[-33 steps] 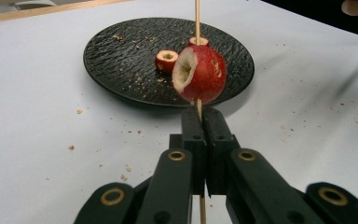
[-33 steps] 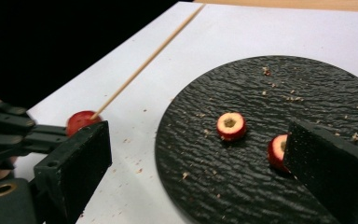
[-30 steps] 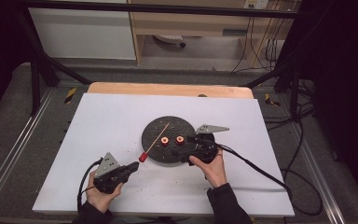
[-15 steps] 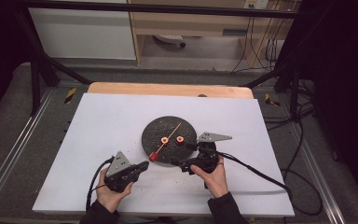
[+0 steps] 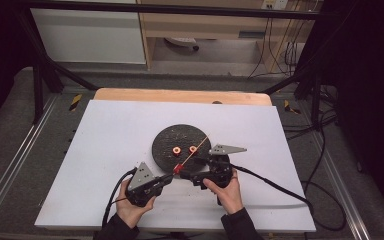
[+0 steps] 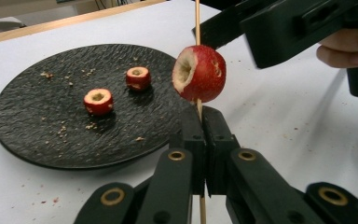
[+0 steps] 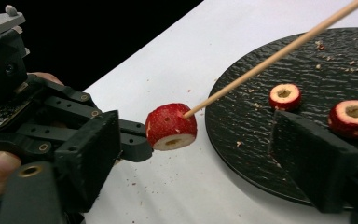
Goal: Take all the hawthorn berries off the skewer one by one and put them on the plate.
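Note:
A thin wooden skewer (image 6: pixel 197 18) runs through a red cored fruit piece (image 6: pixel 199 72). My left gripper (image 6: pixel 200 126) is shut on the skewer just below that fruit. In the right gripper view the same fruit (image 7: pixel 171 126) hangs over the white table between the wide-apart jaws of my right gripper (image 7: pixel 193 135), which is open and touches nothing. The skewer (image 7: pixel 270 53) slants up over the black plate (image 7: pixel 261 154). From above, the left gripper (image 5: pixel 169 177) and the right gripper (image 5: pixel 189 176) meet at the plate's near edge (image 5: pixel 162 160).
Two more cored red fruit pieces (image 5: pixel 176 149) (image 5: pixel 193 149) lie on the black plate among crumbs. The white tabletop (image 5: pixel 110 135) is bare to the left and behind the plate. Cables (image 5: pixel 275 180) trail from both grippers toward the near edge and right.
My left gripper has moved right and forward to the skewer's lower end. The skewer with its fruit has shifted right, from the plate's left rim to its near edge.

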Tool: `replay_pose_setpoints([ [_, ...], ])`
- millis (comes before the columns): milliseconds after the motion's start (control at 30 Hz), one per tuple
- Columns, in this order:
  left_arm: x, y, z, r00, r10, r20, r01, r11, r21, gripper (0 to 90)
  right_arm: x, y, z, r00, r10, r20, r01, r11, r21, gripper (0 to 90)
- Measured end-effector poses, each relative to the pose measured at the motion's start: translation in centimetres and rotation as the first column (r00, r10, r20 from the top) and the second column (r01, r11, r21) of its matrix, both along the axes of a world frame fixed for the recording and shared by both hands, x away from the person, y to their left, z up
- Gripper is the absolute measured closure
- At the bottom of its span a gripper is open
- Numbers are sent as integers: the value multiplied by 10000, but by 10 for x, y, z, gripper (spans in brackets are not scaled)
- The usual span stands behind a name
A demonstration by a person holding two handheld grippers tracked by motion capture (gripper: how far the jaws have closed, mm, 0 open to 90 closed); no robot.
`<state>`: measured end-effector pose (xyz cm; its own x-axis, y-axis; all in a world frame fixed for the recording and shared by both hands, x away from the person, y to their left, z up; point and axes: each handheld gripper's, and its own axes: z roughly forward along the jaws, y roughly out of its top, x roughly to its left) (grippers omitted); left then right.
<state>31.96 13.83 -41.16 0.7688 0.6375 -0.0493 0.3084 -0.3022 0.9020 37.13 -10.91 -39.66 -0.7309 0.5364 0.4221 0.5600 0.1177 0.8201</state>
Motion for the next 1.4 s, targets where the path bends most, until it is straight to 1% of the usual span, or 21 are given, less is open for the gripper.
replay_pose_setpoints([
  [333, -3, -4, 2, 9998, -169, 113, 170, 9998, -102, 882, 2, 2, -3, 9989, 369, -303, -362, 9990, 257, 400],
  [400, -4, -4, 2, 9997, -204, 129, 206, 9997, -126, 882, 2, 2, -3, 9982, 452, -406, -440, 9986, 293, 445],
  [667, -5, -6, 2, 9994, -296, 177, 298, 9995, -133, 882, 2, 2, -2, 9944, 901, -554, -873, 9949, 503, 593],
  [800, -6, -6, 2, 9993, -343, 179, 345, 9993, -125, 882, 2, 1, -1, 9934, 977, -606, -945, 9941, 540, 601],
  [967, -6, -4, 2, 9992, -348, 175, 351, 9993, -129, 882, 3, -1, 3, 9949, 824, -580, -791, 9952, 575, 603],
  [1133, -8, 2, 0, 9993, -330, 149, 331, 9994, -59, 882, 8, -6, 8, 9963, 663, -539, -634, 9965, 542, 604],
  [1400, -11, 11, -2, 9996, -257, 141, 257, 9997, -38, 882, 18, -13, 16, 9980, 381, -495, -346, 9971, 682, 606],
])
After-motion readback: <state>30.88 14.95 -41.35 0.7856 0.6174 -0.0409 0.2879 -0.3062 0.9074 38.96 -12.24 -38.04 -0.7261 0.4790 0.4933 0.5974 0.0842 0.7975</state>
